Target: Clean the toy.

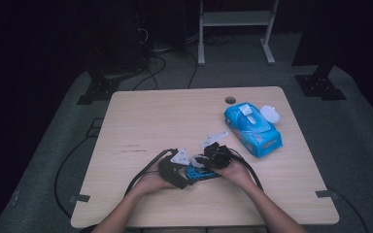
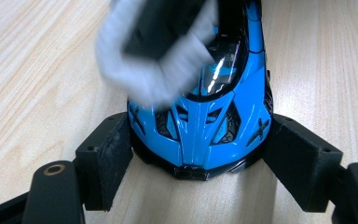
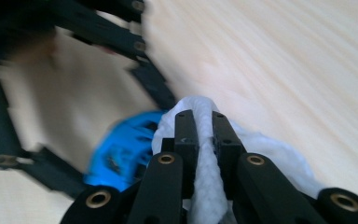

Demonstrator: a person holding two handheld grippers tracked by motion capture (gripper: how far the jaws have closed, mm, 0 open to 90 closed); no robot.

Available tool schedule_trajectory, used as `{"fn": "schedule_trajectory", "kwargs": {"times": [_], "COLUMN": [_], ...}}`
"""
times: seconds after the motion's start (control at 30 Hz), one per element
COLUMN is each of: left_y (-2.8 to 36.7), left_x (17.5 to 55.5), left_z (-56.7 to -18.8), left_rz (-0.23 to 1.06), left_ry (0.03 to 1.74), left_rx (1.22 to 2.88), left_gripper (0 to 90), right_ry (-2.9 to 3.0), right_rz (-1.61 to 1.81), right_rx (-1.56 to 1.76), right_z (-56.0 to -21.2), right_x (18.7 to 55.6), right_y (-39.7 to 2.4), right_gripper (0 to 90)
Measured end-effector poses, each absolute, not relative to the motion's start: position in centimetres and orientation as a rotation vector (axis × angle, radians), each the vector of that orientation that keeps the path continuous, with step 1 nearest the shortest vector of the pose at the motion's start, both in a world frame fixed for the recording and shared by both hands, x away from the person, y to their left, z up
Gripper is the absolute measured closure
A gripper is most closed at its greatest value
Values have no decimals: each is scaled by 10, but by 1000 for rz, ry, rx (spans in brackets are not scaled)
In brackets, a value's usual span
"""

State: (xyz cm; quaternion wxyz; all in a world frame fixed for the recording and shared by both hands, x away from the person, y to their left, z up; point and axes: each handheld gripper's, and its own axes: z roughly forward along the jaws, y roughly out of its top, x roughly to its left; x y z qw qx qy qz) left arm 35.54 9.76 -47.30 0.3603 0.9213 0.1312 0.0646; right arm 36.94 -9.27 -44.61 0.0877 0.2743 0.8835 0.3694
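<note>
Toy car [image 2: 200, 126]: blue, on the tabletop [image 1: 141, 121], clamped between left gripper [image 2: 198, 161] fingers.
Right gripper [image 3: 204, 122]: fingers pinched on white wipe [image 3: 207, 186], against the car.
Wipes pack [image 1: 252, 128]: blue, writing unreadable.

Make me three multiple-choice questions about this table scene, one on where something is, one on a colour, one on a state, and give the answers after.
1. Where does the pack of wet wipes lie on the table?
A. On its right side, past the grippers
B. At the near left corner
C. Under the toy car

2. What colour is the toy car?
A. Red
B. Blue
C. Yellow

3. What is the right gripper doing?
A. Standing wide open
B. Pinching a white wipe
C. Gripping the pack

Answers:
1 A, the high view shows the pack at the right, beyond both hands.
2 B, its body is bright blue between the left gripper's pads.
3 B, the white wipe sits squeezed between the jaws.
</note>
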Motion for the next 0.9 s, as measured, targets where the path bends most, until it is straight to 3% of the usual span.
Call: {"fn": "schedule_trajectory", "kwargs": {"times": [0.17, 0.47, 0.7, 0.9], "left_y": [98, 98, 98, 98], "left_x": [355, 356, 356, 356], "left_z": [-474, -473, -474, -474], "left_rz": [160, 159, 153, 157], "left_ry": [349, 343, 352, 346], "left_rx": [2367, 2373, 2366, 2367], "left_gripper": [246, 248, 248, 249], "right_ry": [2697, 2634, 2712, 2649], "right_rz": [1080, 1079, 1088, 1069], "right_rx": [657, 869, 718, 866], "right_z": [-449, -446, -447, -441], "right_x": [357, 376, 364, 377], "right_y": [-70, -103, -76, -113], "right_gripper": [832, 836, 836, 836]}}
